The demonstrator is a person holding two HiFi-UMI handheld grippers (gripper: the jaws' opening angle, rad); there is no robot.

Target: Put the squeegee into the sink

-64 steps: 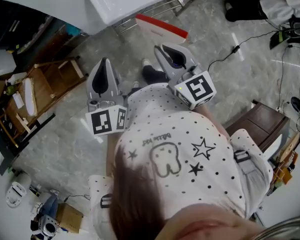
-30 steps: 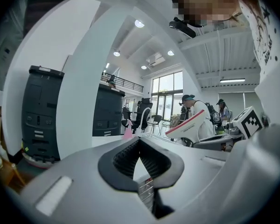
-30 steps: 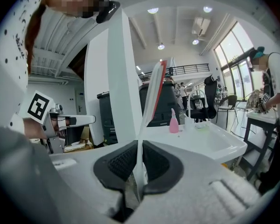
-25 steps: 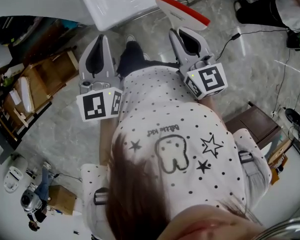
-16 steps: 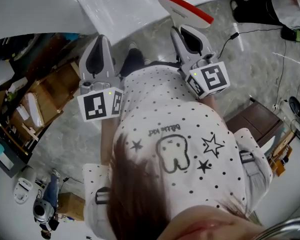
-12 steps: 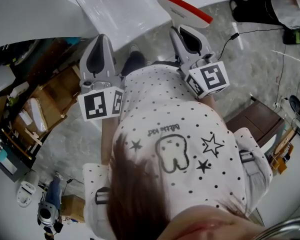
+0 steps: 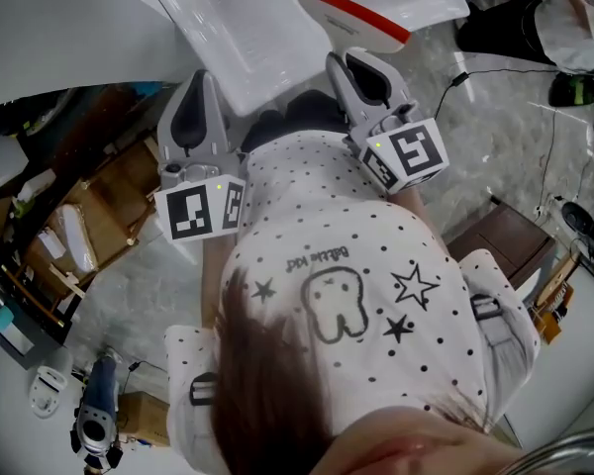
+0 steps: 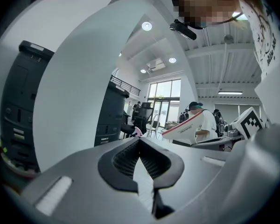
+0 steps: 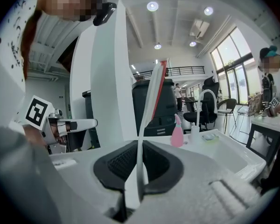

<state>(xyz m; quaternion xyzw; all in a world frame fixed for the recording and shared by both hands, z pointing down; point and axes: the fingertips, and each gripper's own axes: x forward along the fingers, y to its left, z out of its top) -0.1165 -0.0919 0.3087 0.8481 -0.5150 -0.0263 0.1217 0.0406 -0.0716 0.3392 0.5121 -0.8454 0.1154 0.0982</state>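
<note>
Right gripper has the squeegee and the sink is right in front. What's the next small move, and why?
Probably ease the right gripper forward and down until the squeegee hangs over the sink basin, jaws kept closed. They clamp its thin handle, and in the head view only the red-edged blade overlaps the sink.

Squeegee (image 7: 346, 10): white body, red strip along blade edge. Sink (image 7: 247, 28): plain white. L tool (image 8: 140, 143) & R tool (image 9: 139, 146): light grey shells, black ribbed pads; marker cubes (image 7: 200, 211) w/ blk-on-white squares. Shirt (image 7: 376, 255): white, small blk dots, blk stars + tooth outline. Floor (image 7: 495, 137): grey marbled. Spray bottle (image 9: 177, 134): pink. Cabinet (image 7: 505, 236): dark brown. Shelf unit (image 7: 89, 196): tan wood. Office chair (image 9: 210, 108): blk.
</note>
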